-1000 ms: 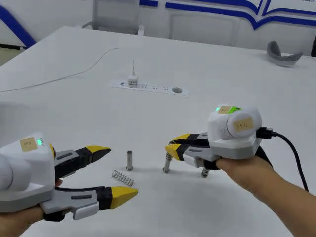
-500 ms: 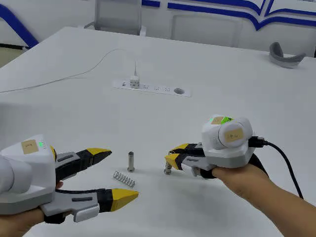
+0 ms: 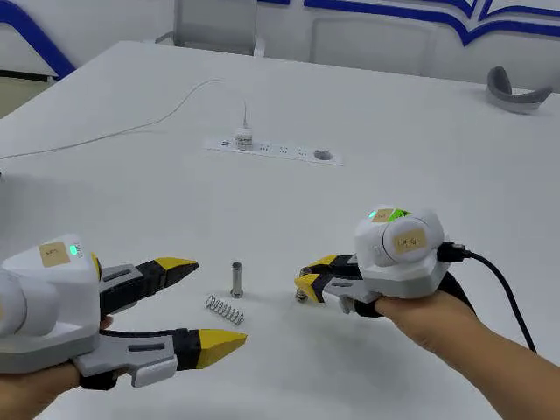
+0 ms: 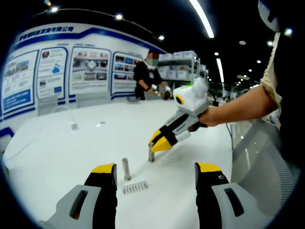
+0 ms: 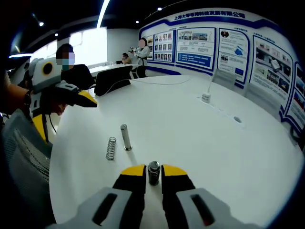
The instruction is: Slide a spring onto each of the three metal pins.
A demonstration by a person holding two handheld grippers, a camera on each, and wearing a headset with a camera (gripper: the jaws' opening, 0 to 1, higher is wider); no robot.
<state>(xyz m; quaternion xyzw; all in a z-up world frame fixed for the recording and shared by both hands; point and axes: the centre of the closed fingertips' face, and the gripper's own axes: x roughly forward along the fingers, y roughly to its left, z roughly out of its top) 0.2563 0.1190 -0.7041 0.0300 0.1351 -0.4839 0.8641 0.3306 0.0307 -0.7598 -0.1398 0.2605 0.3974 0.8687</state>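
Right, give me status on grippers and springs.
Left gripper open, loose spring ahead. Right gripper shut on sprung pin. Bare pin upright beside the spring. Nothing blocking.

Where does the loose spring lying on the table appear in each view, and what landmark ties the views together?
Head view: the loose spring lies below centre, left of middle.
Left gripper view: the loose spring lies low, between the open jaws.
Right gripper view: the loose spring lies left of centre, beyond the sprung pin in the jaws.
Shared landmark: the bare upright pin beside it, in every view.
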